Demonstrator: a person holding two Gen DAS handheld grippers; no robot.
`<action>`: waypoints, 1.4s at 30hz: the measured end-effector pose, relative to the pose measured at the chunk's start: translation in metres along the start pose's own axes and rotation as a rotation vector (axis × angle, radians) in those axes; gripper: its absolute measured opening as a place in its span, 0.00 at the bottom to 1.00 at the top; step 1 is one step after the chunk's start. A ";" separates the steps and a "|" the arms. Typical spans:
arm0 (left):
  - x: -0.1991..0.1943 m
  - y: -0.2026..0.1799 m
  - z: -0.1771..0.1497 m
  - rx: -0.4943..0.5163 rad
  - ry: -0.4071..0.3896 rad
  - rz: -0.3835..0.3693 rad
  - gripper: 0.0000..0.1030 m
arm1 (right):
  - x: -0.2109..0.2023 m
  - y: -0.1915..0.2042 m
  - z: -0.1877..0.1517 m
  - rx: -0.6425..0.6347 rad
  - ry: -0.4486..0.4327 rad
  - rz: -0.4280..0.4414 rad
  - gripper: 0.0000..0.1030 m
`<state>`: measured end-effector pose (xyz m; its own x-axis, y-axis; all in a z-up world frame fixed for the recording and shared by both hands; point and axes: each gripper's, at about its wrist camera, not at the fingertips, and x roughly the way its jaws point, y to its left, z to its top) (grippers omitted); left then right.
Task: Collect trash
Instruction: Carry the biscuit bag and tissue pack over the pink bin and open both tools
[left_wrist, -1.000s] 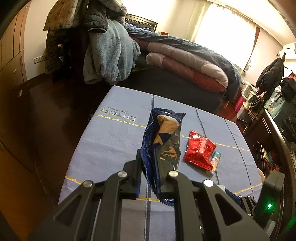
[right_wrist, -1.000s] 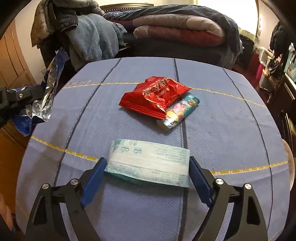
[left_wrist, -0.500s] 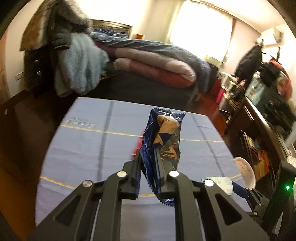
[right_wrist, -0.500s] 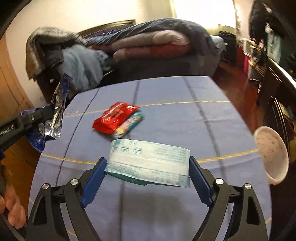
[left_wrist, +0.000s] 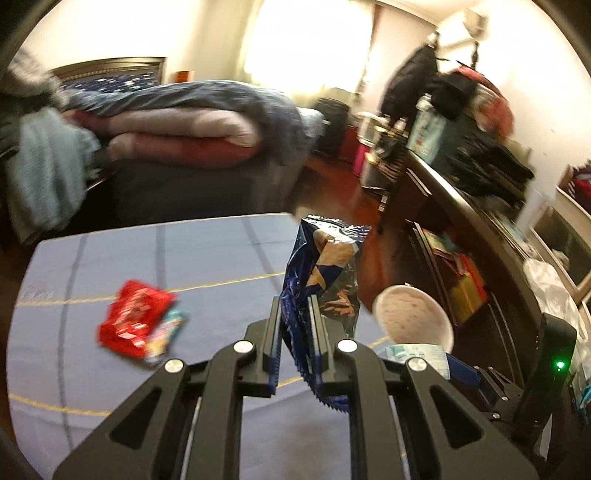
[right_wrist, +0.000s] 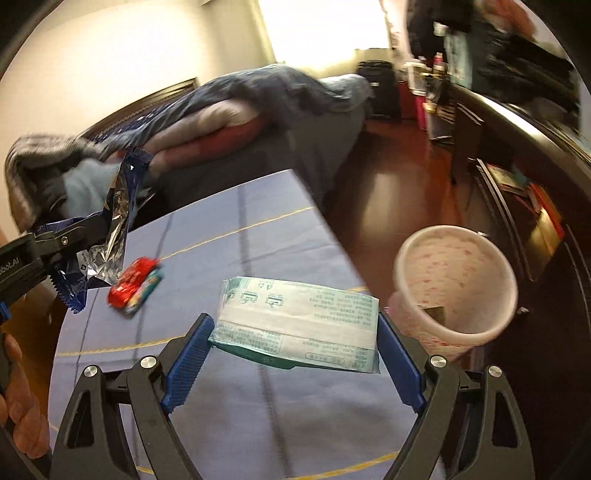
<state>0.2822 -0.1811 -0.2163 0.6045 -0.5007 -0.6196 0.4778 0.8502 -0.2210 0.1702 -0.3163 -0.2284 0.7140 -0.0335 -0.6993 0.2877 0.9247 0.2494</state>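
Observation:
My left gripper (left_wrist: 294, 325) is shut on a dark blue snack wrapper (left_wrist: 325, 273) that stands up between its fingers; the wrapper also shows at the left of the right wrist view (right_wrist: 114, 229). My right gripper (right_wrist: 295, 332) is shut on a white and teal tissue packet (right_wrist: 299, 314), held flat by its ends above the table. A red wrapper (left_wrist: 133, 317) (right_wrist: 131, 282) and a small colourful wrapper (left_wrist: 166, 332) (right_wrist: 147, 288) lie together on the blue tablecloth (left_wrist: 184, 266). A pink speckled bin (right_wrist: 454, 280) (left_wrist: 413, 317) stands open beside the table's right edge, just right of the tissue packet.
A bed with piled quilts (left_wrist: 184, 122) lies behind the table. A dark wooden cabinet (left_wrist: 461, 229) with clutter runs along the right, past a strip of wooden floor (right_wrist: 399, 184). Clothes hang at the far left (left_wrist: 40, 173).
Both grippers have swung to the right with their loads. The bin has come much closer and larger in both views, and the red wrapper has slid to the left.

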 end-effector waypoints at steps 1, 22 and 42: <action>0.004 -0.008 0.002 0.012 0.004 -0.010 0.14 | -0.001 -0.006 0.001 0.012 -0.005 -0.008 0.84; 0.130 -0.169 0.026 0.242 0.107 -0.272 0.14 | -0.002 -0.177 0.023 0.290 -0.114 -0.255 0.84; 0.240 -0.207 0.031 0.223 0.179 -0.360 0.63 | 0.081 -0.225 0.037 0.231 -0.047 -0.392 0.92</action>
<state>0.3478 -0.4826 -0.2960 0.2648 -0.7048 -0.6581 0.7745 0.5620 -0.2903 0.1867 -0.5411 -0.3159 0.5496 -0.3863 -0.7408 0.6731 0.7300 0.1187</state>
